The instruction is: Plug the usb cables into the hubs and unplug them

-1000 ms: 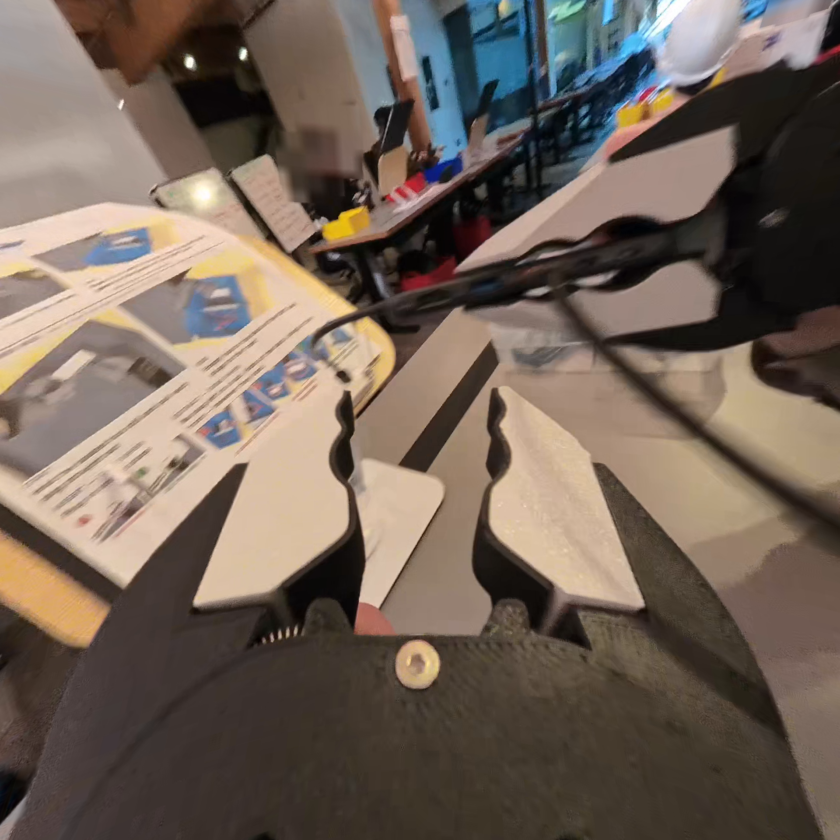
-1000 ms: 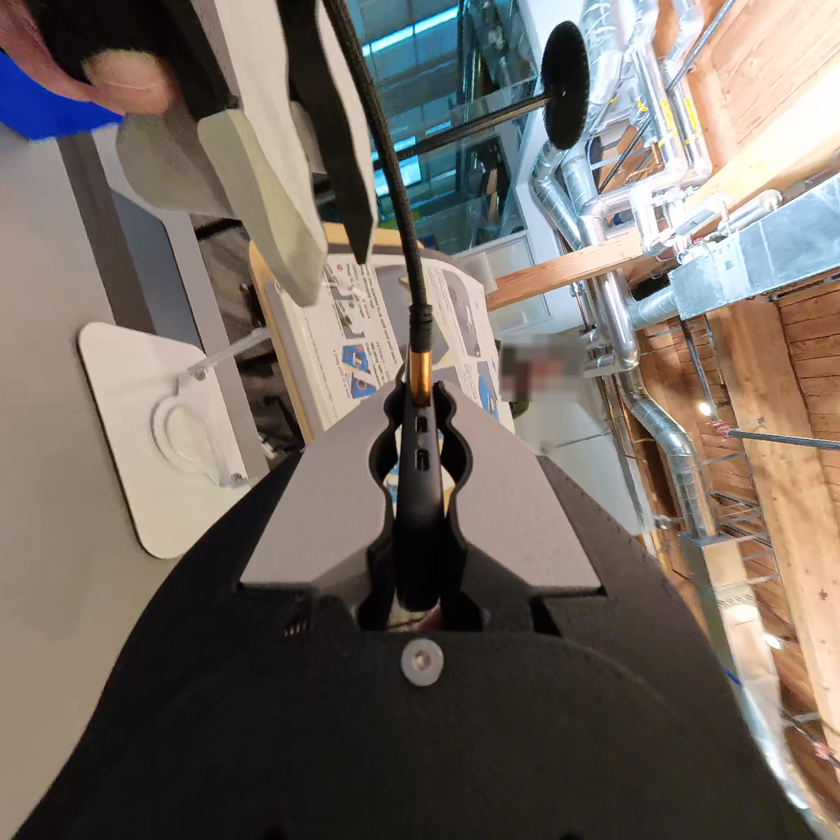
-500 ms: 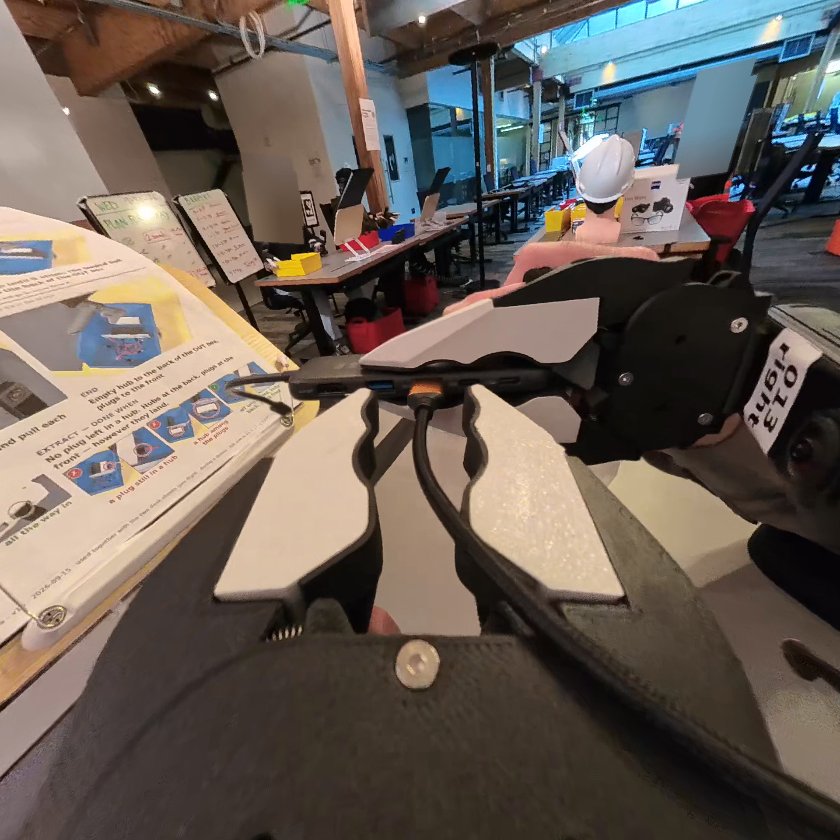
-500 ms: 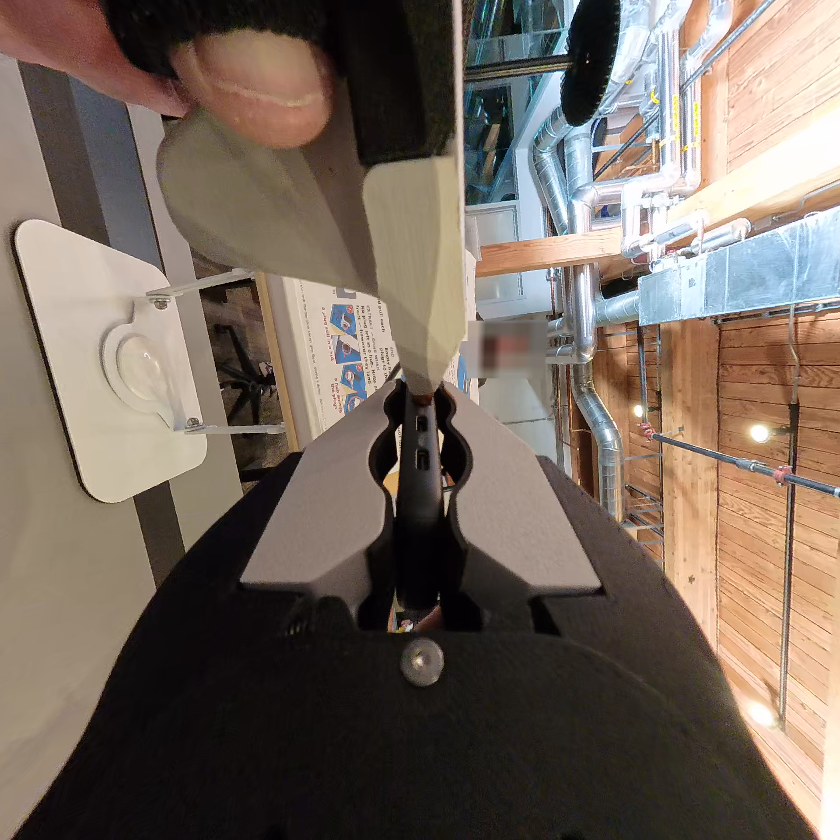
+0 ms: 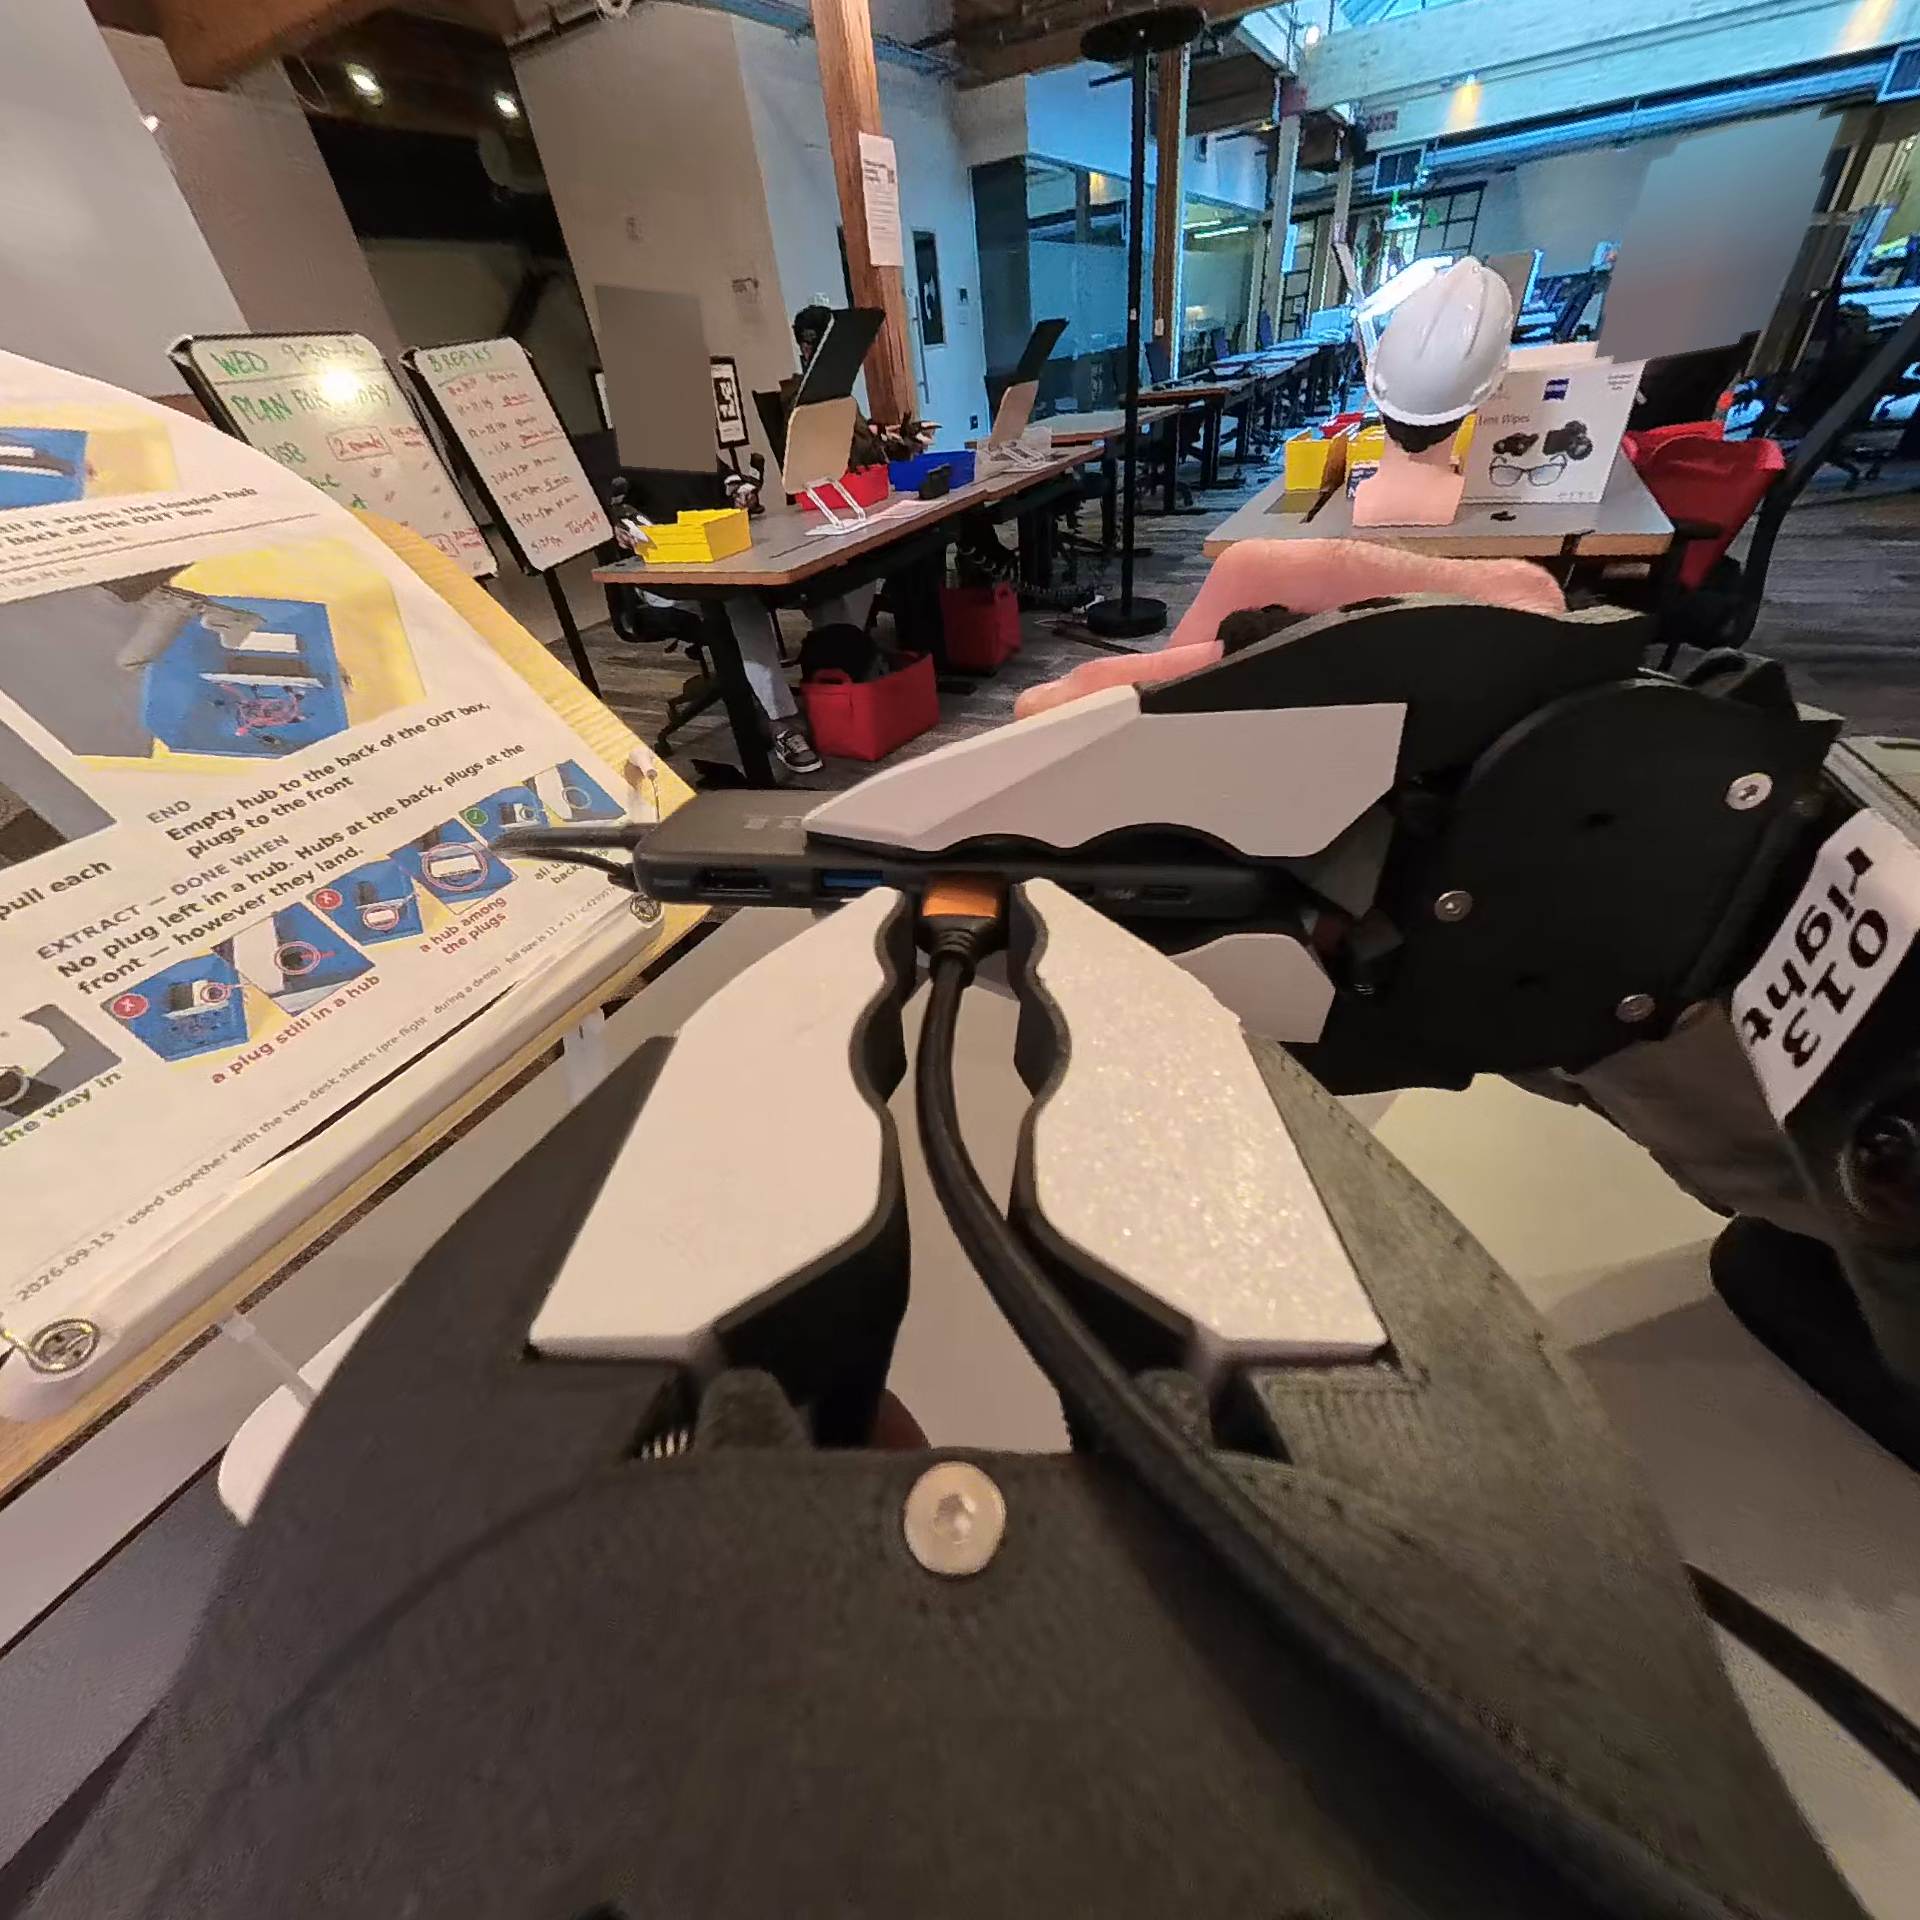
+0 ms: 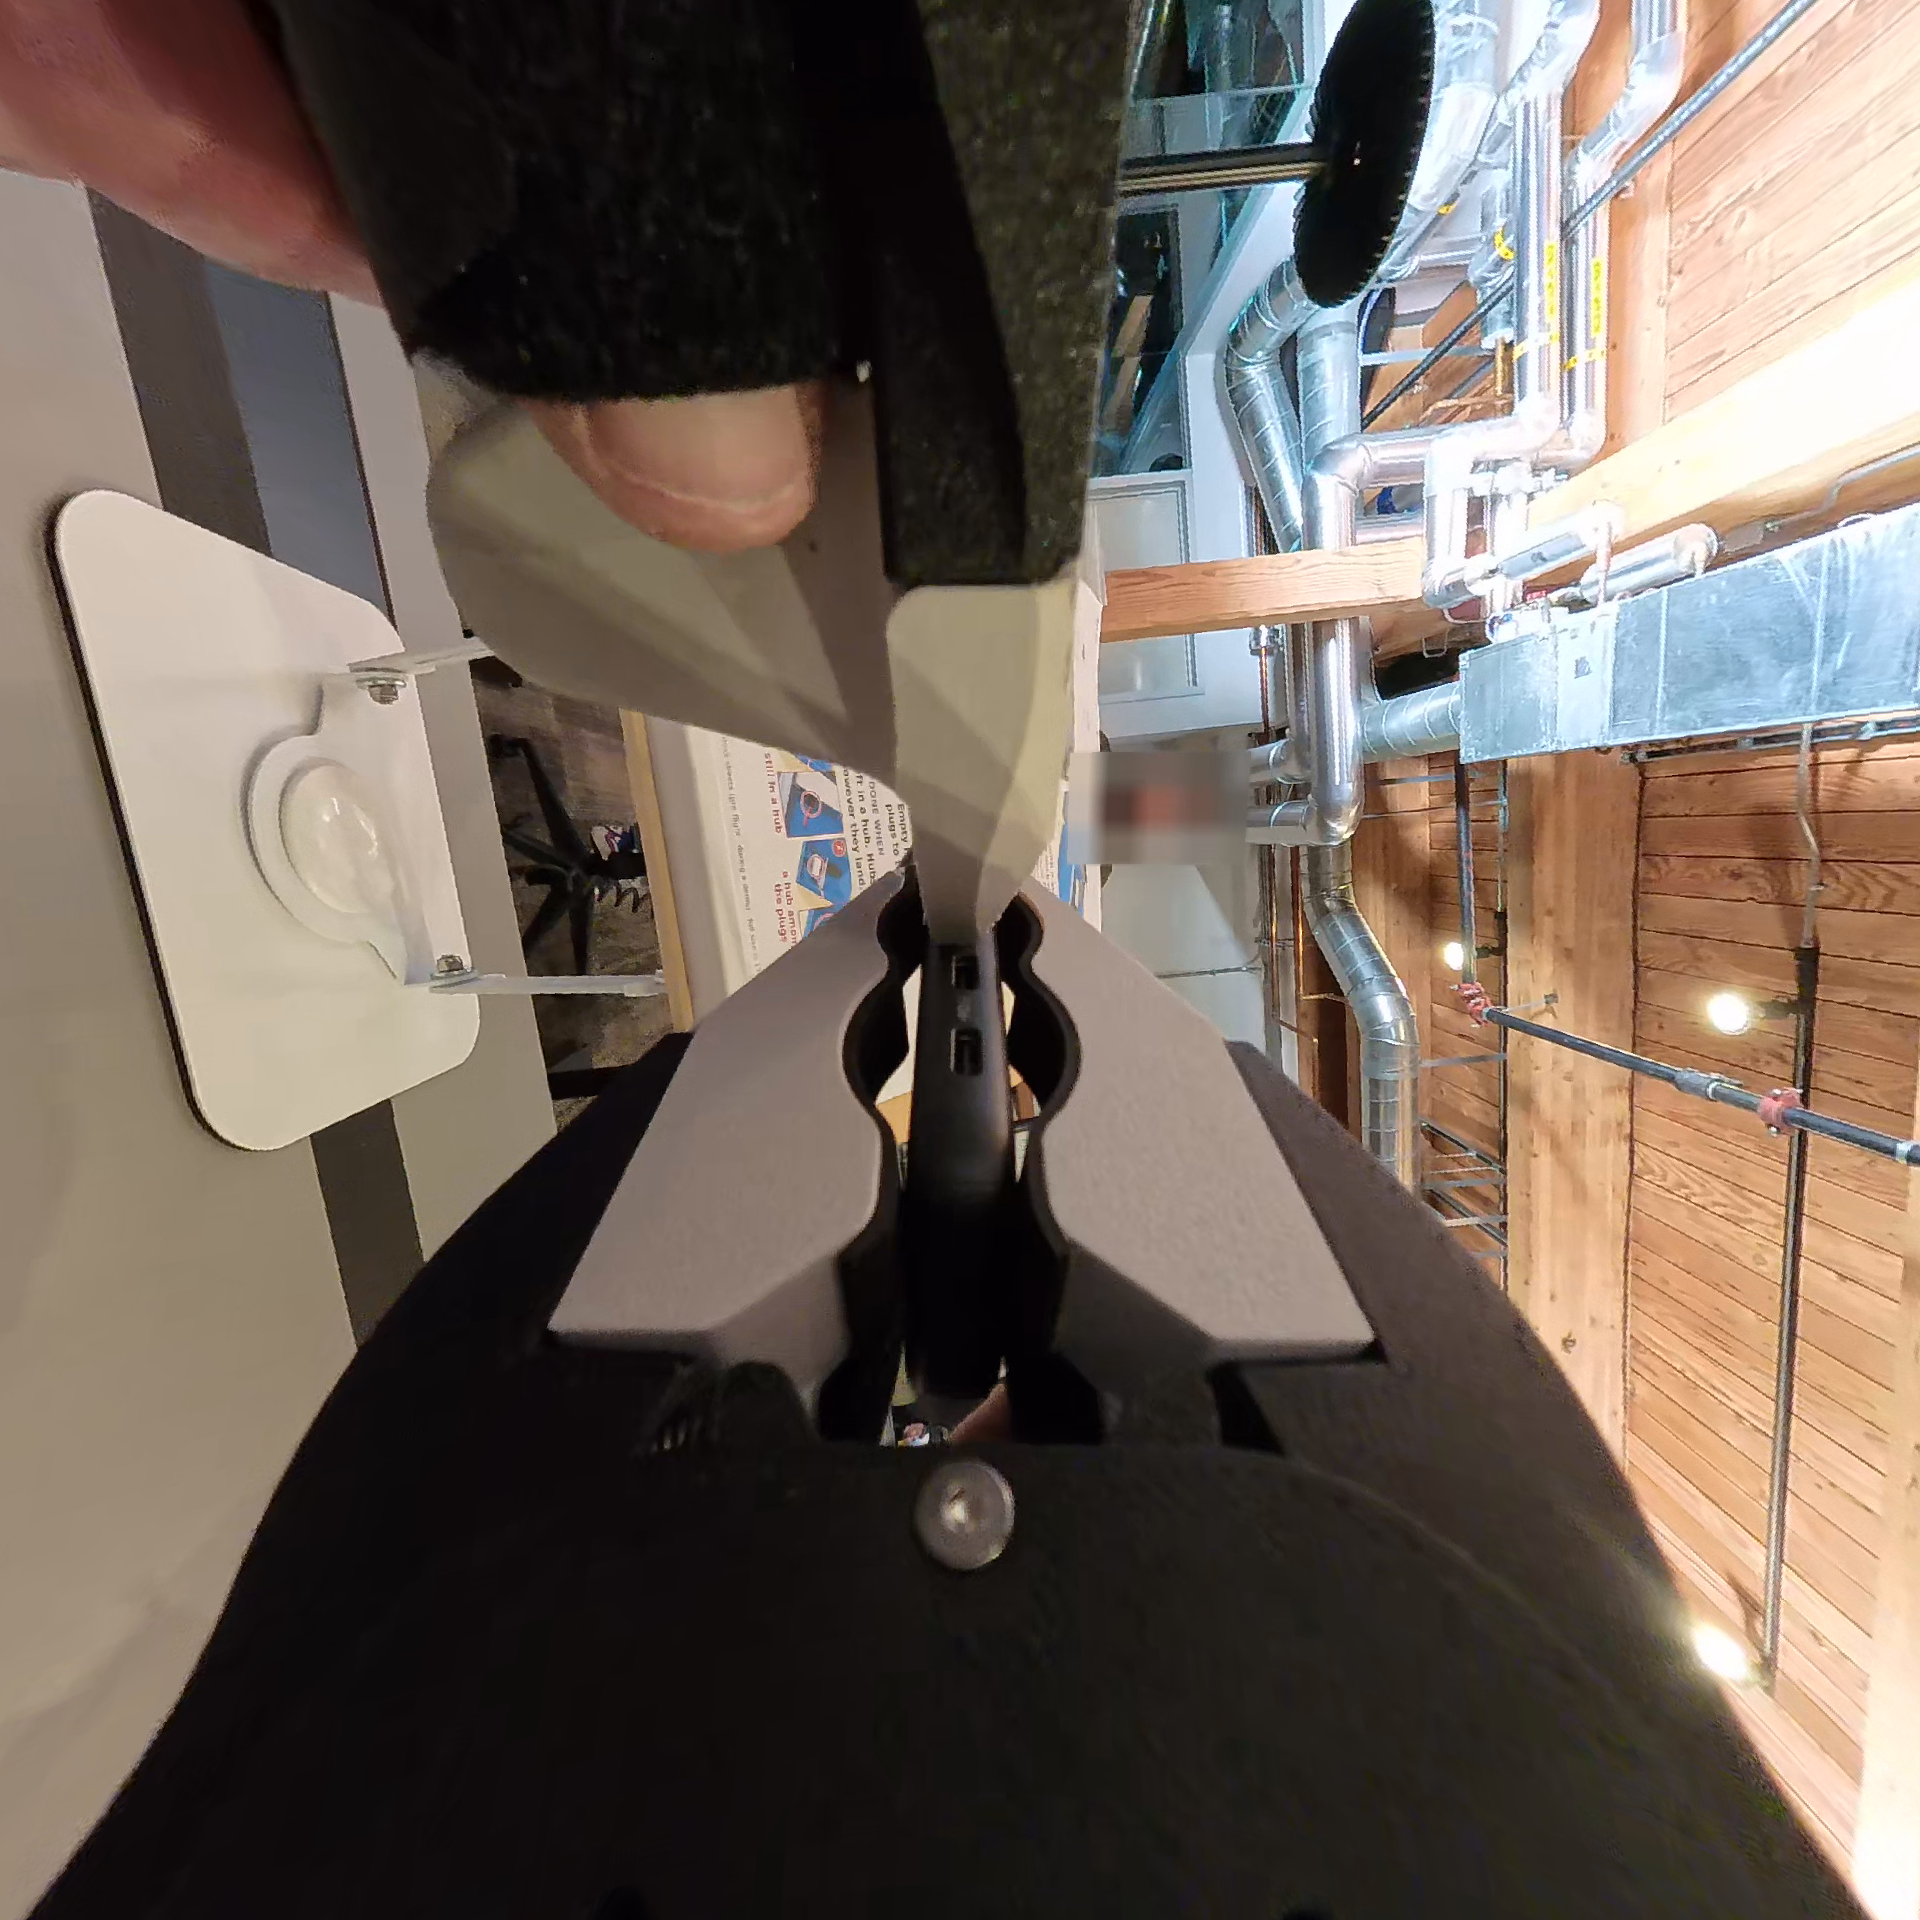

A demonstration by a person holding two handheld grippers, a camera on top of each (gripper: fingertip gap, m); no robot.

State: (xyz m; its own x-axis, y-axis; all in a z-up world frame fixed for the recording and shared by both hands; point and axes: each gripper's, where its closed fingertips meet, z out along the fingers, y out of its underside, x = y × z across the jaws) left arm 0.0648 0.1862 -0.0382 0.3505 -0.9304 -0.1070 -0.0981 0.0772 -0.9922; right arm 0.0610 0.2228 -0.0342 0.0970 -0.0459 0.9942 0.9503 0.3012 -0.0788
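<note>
Orange plug in hub, right gripper clamping hub, left gripper spread astride, instruction sheet beside.

Matt black plastic hub, glossy orange-metal plug on smooth black cable, grainy white pads centre frame, glossy laminated paper sheet left.

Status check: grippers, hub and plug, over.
Right gripper shut on hub. Left gripper open around orange plug, which sits in hub. Nothing in the way.
</note>
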